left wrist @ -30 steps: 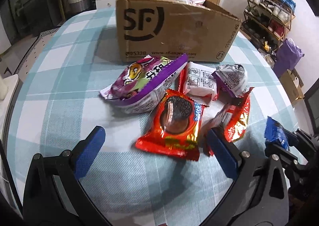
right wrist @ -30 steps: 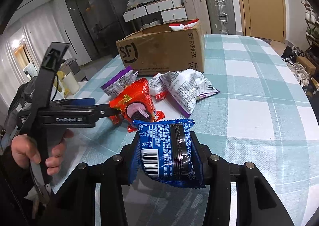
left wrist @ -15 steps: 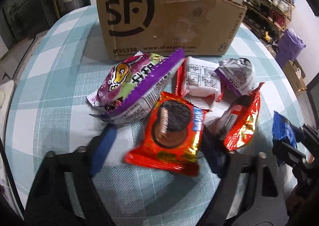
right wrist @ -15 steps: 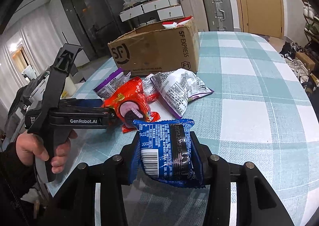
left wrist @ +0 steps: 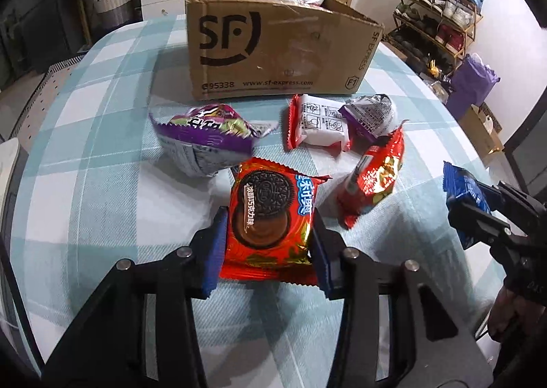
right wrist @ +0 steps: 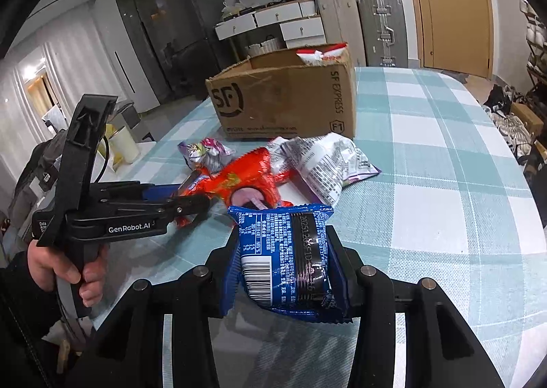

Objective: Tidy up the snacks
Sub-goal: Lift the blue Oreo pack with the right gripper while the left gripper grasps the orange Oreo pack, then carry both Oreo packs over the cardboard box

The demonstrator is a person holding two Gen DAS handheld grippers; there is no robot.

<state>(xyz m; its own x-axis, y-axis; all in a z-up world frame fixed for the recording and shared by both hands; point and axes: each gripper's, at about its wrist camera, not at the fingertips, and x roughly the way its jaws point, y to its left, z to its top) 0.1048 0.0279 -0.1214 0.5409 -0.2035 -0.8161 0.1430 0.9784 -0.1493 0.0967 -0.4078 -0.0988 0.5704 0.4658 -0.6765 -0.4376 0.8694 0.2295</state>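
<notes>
A red chocolate-cookie packet (left wrist: 266,196) lies on the checked tablecloth between the blue pads of my left gripper (left wrist: 268,234). The jaws are closing and both pads press on the packet's sides. In the right wrist view the same left gripper (right wrist: 191,206) reaches in from the left onto that red packet (right wrist: 246,176). My right gripper (right wrist: 285,241) is shut on a blue cookie packet (right wrist: 287,264) and holds it above the table, to the right of the pile (left wrist: 461,189). The SF cardboard box (left wrist: 273,42) stands open behind the snacks, with red-and-white packets inside.
A purple snack bag (left wrist: 201,138), a white-and-red packet (left wrist: 318,121), a small silver-purple bag (left wrist: 372,114) and another red packet (left wrist: 376,179) lie in front of the box. A shoe rack (left wrist: 441,11) stands beyond the table's right edge. Drawers and suitcases line the far wall.
My left gripper went forward around the red cookie packet and its wide-open jaws closed onto it. The purple bag rolled back and left. The right gripper stayed put with the blue packet.
</notes>
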